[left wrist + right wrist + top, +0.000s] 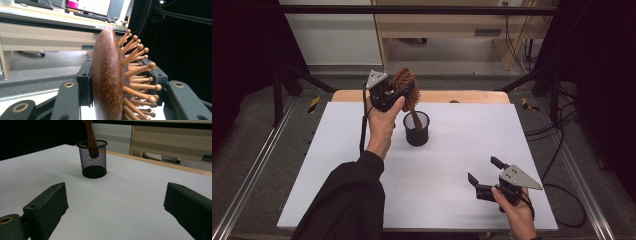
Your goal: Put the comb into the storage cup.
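A brown wooden hairbrush (407, 87) hangs head-up, its handle end (91, 137) inside a black mesh cup (416, 129) at the table's middle back. My left gripper (399, 91) is shut on the brush head; in the left gripper view the jaws press the head's smooth back and its bristle side (107, 75). In the right gripper view the cup (94, 160) stands ahead, the handle tip held part-way down it. My right gripper (484, 170) stands open low over the front right of the table, with nothing between its jaws (115, 212).
The white table top (337, 165) has a wooden strip along its far edge (472, 96). Black frame rails run along both sides. Beyond the table stand a wooden desk (447, 25) and trailing cables (557, 145) on the grey floor.
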`<move>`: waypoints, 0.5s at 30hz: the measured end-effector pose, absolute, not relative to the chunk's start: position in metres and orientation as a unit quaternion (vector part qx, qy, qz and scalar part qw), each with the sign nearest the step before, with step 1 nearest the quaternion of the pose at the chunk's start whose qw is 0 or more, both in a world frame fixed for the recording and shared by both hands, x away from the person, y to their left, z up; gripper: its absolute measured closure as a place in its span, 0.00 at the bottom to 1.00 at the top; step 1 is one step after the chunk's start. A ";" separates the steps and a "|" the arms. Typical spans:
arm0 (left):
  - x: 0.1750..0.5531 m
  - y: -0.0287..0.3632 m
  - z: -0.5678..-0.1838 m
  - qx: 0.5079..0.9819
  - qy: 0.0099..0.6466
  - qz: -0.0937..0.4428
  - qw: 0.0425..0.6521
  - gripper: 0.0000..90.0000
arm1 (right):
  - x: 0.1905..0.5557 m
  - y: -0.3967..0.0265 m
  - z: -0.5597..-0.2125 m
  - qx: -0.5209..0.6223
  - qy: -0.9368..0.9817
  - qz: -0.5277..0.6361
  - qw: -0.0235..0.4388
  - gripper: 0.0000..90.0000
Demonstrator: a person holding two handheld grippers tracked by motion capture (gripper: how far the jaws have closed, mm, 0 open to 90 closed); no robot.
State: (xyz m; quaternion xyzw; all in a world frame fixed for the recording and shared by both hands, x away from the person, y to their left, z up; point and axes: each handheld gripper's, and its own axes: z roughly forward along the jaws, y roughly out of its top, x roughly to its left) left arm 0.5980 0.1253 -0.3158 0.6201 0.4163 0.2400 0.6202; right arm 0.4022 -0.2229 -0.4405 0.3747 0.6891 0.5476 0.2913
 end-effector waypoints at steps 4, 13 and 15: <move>0.598 0.125 -0.318 0.621 0.417 0.239 0.619 0.56 | 0.402 -0.223 -0.440 0.376 0.687 0.547 0.295 0.05; 0.599 0.121 -0.320 0.624 0.416 0.238 0.617 0.56 | 0.402 -0.223 -0.441 0.376 0.689 0.546 0.295 0.05; 0.598 0.120 -0.321 0.626 0.415 0.239 0.616 0.56 | 0.402 -0.222 -0.441 0.376 0.689 0.545 0.295 0.04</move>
